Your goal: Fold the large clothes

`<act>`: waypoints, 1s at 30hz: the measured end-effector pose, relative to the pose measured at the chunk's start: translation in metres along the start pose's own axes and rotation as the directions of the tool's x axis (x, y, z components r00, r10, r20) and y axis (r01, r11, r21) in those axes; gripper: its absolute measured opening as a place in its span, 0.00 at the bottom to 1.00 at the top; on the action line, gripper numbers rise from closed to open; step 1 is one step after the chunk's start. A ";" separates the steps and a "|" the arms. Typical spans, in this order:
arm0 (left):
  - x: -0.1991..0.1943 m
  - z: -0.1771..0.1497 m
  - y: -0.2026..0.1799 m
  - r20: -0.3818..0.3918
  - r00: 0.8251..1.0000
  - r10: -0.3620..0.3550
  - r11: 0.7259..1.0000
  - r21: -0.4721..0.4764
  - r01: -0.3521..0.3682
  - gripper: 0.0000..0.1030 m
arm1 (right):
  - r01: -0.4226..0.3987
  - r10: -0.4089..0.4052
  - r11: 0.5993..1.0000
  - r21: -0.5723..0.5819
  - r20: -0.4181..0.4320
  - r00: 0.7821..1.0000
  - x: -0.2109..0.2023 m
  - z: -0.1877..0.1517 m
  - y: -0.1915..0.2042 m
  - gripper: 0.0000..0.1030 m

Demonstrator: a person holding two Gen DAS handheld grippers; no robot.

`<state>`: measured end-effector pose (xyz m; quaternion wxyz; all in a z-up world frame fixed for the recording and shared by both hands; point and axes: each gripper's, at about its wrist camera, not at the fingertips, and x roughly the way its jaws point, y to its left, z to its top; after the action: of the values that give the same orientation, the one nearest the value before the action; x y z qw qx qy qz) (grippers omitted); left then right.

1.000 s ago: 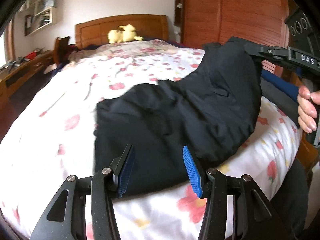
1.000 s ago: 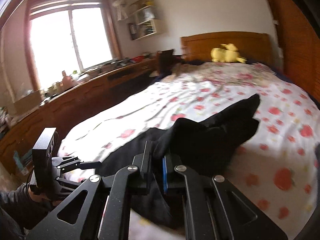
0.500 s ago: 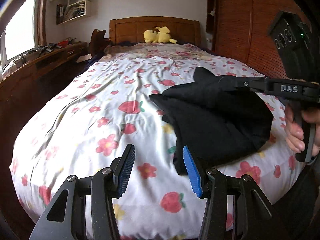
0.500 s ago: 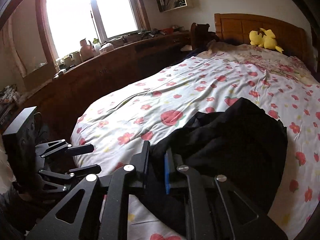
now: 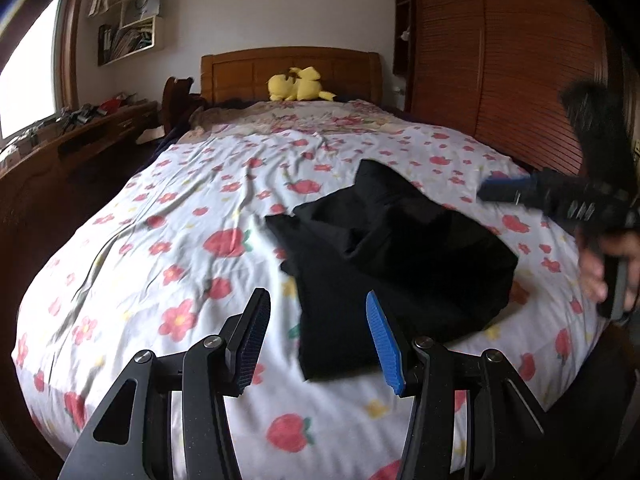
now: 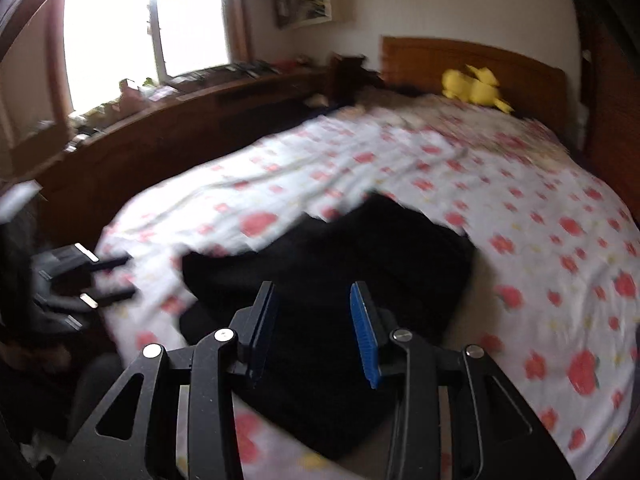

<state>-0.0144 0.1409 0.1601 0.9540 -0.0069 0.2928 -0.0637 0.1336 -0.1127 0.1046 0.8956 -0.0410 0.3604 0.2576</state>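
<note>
Black garment (image 5: pixel 392 256) lies folded on bed (image 5: pixel 168 216); left gripper (image 5: pixel 316 336) fingers apart, empty; right gripper (image 6: pixel 312 332) fingers opening, empty.

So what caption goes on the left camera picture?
Folded black garment lying on the flowered bedspread, open left hand-held gripper hovering above.

Yellow plush toy (image 5: pixel 299 85) against the wooden headboard (image 5: pixel 244 74), floral bedsheet (image 5: pixel 168 216) below

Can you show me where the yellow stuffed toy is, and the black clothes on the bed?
Yellow plush toy (image 5: pixel 298 86), left wrist view: the middle of its body, by the headboard.
Black folded garment (image 5: pixel 400 264), left wrist view: the centre of the cloth, lying on the flowered white bedsheet (image 5: pixel 180 220).
</note>
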 end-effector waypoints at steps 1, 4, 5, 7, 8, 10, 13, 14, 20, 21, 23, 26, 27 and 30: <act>0.001 0.003 -0.003 0.005 1.000 -0.002 1.000 0.005 0.002 0.50 | 0.008 -0.008 1.000 0.017 -0.017 1.000 0.003 -0.008 -0.009 0.38; 0.006 0.008 -0.009 0.015 1.000 -0.006 1.000 0.011 0.006 0.50 | -0.011 0.016 0.997 0.073 -0.070 0.997 0.015 -0.028 -0.028 0.38; 0.009 0.011 -0.010 0.015 1.000 -0.010 1.000 0.010 0.010 0.50 | -0.038 0.045 0.995 0.092 -0.081 0.996 0.020 -0.035 -0.031 0.38; 0.016 0.013 -0.013 0.009 1.000 -0.012 1.000 0.012 0.012 0.50 | -0.060 0.070 0.992 0.112 -0.096 0.993 0.025 -0.045 -0.033 0.38; 0.019 0.014 -0.014 0.006 1.000 -0.014 1.000 0.014 0.014 0.50 | -0.065 0.077 0.991 0.119 -0.098 0.992 0.028 -0.050 -0.034 0.38; 0.028 0.015 -0.016 -0.006 1.000 -0.027 0.999 0.016 0.027 0.50 | -0.074 0.088 0.987 0.142 -0.097 0.991 0.028 -0.056 -0.036 0.38; 0.044 0.015 -0.021 -0.041 0.999 -0.026 0.999 0.033 0.027 0.50 | -0.083 0.096 0.985 0.152 -0.084 0.992 0.028 -0.061 -0.037 0.38; 0.049 0.013 -0.023 -0.055 0.998 -0.019 0.999 0.040 0.021 0.50 | -0.083 0.096 0.985 0.151 -0.083 0.992 0.026 -0.062 -0.037 0.38; 0.077 0.013 -0.020 -0.120 0.990 -0.073 0.997 0.015 0.075 0.49 | -0.071 0.082 0.987 0.144 -0.071 0.994 0.023 -0.067 -0.036 0.38; 0.079 0.014 -0.020 -0.122 0.990 -0.075 0.997 0.014 0.077 0.36 | -0.067 0.078 0.987 0.144 -0.070 0.995 0.022 -0.067 -0.036 0.38; 0.083 0.016 -0.021 -0.134 0.987 -0.086 0.996 0.021 0.090 0.10 | -0.070 0.081 0.987 0.148 -0.070 0.994 0.020 -0.067 -0.035 0.38; 0.081 0.017 -0.025 -0.127 0.989 -0.071 0.995 0.067 0.080 0.05 | -0.074 0.085 0.987 0.146 -0.074 0.994 0.016 -0.064 -0.036 0.38; 0.078 0.018 -0.028 -0.112 0.992 -0.065 0.994 0.078 0.074 0.04 | -0.074 0.085 0.987 0.143 -0.073 0.994 0.015 -0.063 -0.036 0.38; 0.063 0.023 -0.019 -0.067 0.995 -0.068 0.996 0.048 0.071 0.04 | -0.082 0.090 0.989 0.127 -0.062 0.994 0.009 -0.054 -0.032 0.38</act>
<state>0.0478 0.1137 0.1452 0.9411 0.0088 0.3216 -0.1043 0.1209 -0.1509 0.0553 0.8718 0.0217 0.4070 0.2716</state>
